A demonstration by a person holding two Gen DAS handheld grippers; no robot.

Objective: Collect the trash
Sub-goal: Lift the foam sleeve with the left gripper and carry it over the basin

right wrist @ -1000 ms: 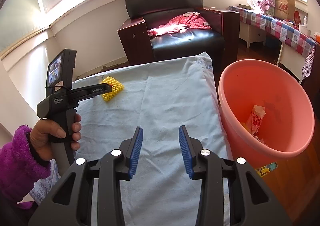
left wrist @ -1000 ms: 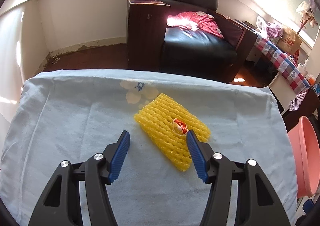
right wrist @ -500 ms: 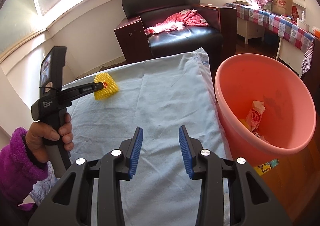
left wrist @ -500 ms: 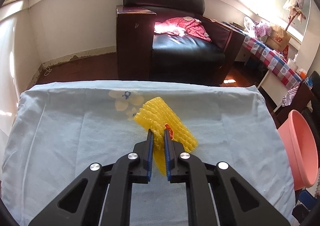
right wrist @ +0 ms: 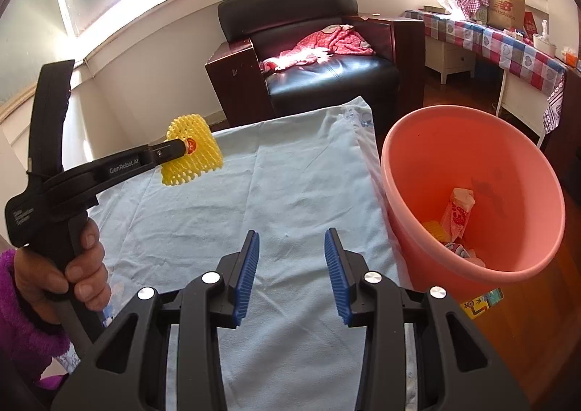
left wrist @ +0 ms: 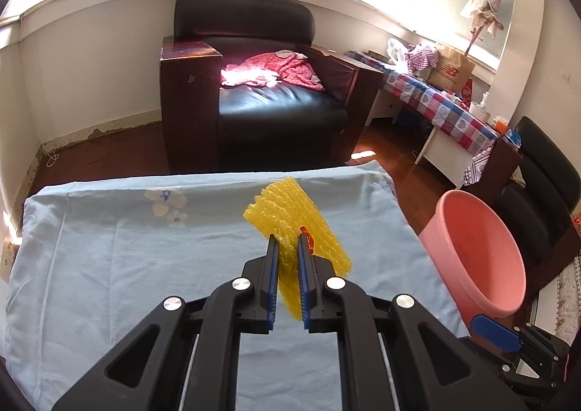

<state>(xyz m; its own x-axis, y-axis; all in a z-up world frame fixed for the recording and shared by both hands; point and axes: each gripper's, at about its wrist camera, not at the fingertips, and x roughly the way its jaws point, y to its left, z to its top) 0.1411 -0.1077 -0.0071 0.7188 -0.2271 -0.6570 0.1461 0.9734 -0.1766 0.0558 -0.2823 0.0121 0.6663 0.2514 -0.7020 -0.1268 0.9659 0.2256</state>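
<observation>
My left gripper [left wrist: 288, 247] is shut on a yellow foam fruit net [left wrist: 290, 214] with a red sticker and holds it lifted above the light blue cloth [left wrist: 127, 265]. In the right wrist view the net [right wrist: 192, 156] hangs from the left gripper's tip [right wrist: 181, 147], off the cloth. A pink bucket [right wrist: 472, 164] stands to the right of the table and holds a wrapper [right wrist: 457, 211] and other scraps. It also shows in the left wrist view [left wrist: 479, 251]. My right gripper [right wrist: 292, 247] is open and empty over the cloth's near part.
A black armchair [left wrist: 254, 91] with a red garment stands behind the table. A side table with a checked cloth [left wrist: 435, 102] and bags stands at the right. A dark chair [left wrist: 544, 185] is behind the bucket.
My left gripper shut on the yellow net, then lifted it off the cloth and carried it right, toward the bucket. The right gripper has stayed open and nearly still.
</observation>
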